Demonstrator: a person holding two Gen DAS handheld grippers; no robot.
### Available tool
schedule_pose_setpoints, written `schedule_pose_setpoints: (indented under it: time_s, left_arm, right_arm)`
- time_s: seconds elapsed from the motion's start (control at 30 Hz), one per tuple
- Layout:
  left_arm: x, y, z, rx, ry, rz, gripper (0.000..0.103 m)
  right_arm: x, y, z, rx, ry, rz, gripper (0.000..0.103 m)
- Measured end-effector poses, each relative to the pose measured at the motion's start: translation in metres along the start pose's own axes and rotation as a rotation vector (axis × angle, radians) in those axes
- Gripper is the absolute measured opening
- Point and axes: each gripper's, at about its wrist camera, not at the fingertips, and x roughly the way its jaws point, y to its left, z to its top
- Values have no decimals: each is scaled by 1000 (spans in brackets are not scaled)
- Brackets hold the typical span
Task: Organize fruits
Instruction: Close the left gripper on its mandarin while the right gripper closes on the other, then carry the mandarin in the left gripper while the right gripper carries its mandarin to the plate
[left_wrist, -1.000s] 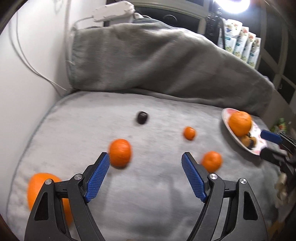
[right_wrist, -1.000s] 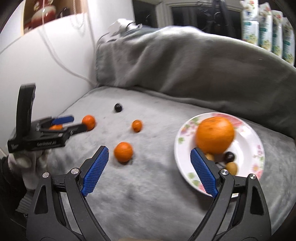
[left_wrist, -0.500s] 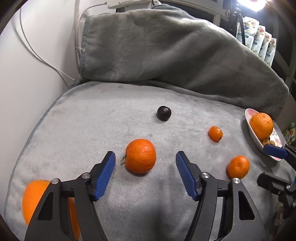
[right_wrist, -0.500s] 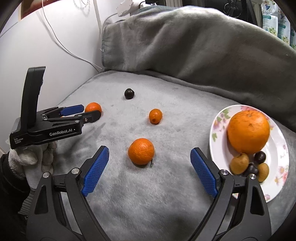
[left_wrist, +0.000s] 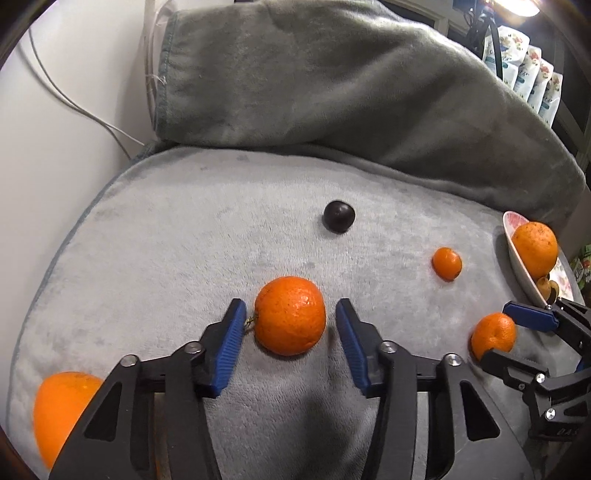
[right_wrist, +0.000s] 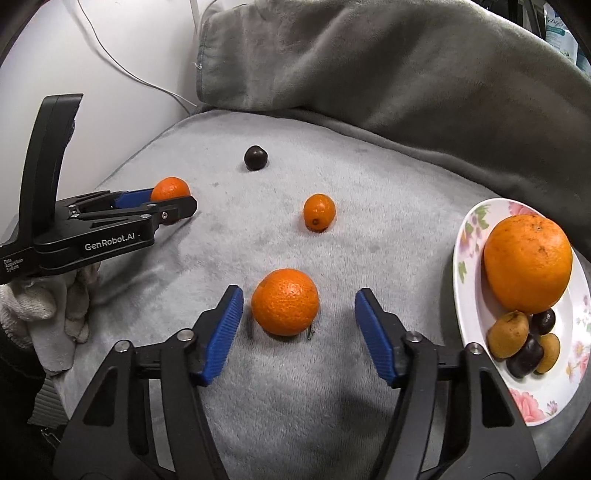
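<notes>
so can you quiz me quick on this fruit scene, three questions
1. True or false: the left gripper is shut on the orange in front of it.
2. Where does the largest orange lie? A on the plate; B on the grey blanket; C between the right fingers.
3. How many loose dark fruit lie on the grey blanket?

Key: 1 false, it is open around it; 2 A; 3 one.

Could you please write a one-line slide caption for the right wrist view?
Open right gripper straddles a mandarin on the grey blanket, beside a floral plate of fruit.
</notes>
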Motion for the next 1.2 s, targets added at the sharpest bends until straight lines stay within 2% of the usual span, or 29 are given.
schedule_pose_setpoints:
  time_s: [0.07,0.17,0.23,0.3,0.8,1.2]
  left_arm:
    - [2,1,0,-3,7,-2,38]
    - [2,2,0,-6,9,-11,36]
    - [3,3,0,-7,9,-15,35]
    - [2,4,0,-10,7,-20,35]
    - [-11,5,-1,-24,-14,-69,34]
    - [-40,-19,2,9,-64,-147,34]
  right_arm:
    - [1,0,0,2,5,4,56]
    - [3,0,1,0,8,13,52]
    - [3,1,0,-4,10,23,43]
    - [3,3,-1,-11,10,30,39]
    - [-7,-2,-5,22,-20,25,38]
    - [-46,-16,-7,76,-100,16,38]
